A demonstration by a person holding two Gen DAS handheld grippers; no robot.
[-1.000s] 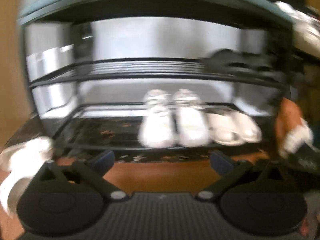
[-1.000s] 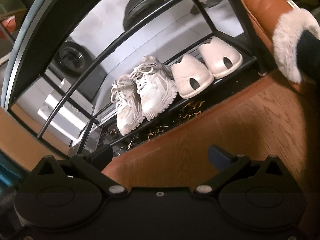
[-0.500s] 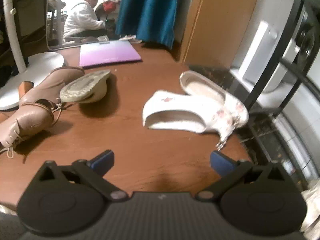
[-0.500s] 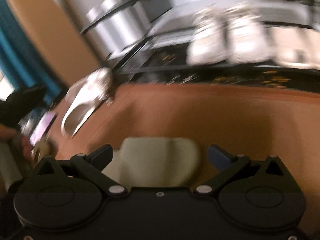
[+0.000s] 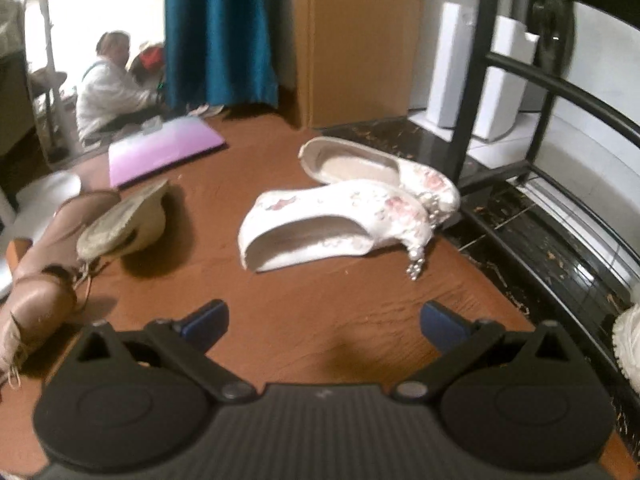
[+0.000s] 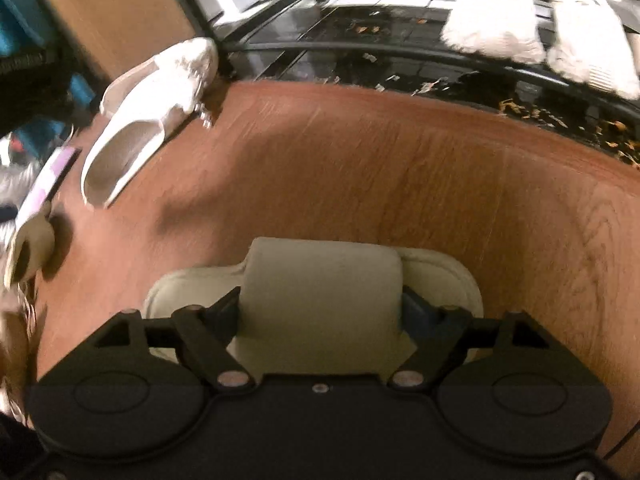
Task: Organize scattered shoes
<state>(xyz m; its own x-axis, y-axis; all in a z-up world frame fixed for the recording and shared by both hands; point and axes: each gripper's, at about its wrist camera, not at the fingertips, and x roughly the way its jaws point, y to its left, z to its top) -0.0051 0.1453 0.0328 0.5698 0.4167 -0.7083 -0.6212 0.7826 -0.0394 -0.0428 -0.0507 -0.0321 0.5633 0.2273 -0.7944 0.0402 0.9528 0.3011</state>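
The right claw (image 6: 320, 312) grips the beige slipper (image 6: 320, 292); carry it level to the rack (image 6: 400, 50) at upper frame. The left claw (image 5: 324, 320) hangs open, empty

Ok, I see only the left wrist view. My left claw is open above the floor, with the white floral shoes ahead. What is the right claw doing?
Observer: The right claw is closed on the strap of a beige slipper, one finger on each side.
Operator: Good. Is there room on the rack for it?
Observer: The bottom shelf holds two white sneakers side by side; the part of the shelf to their left is bare.
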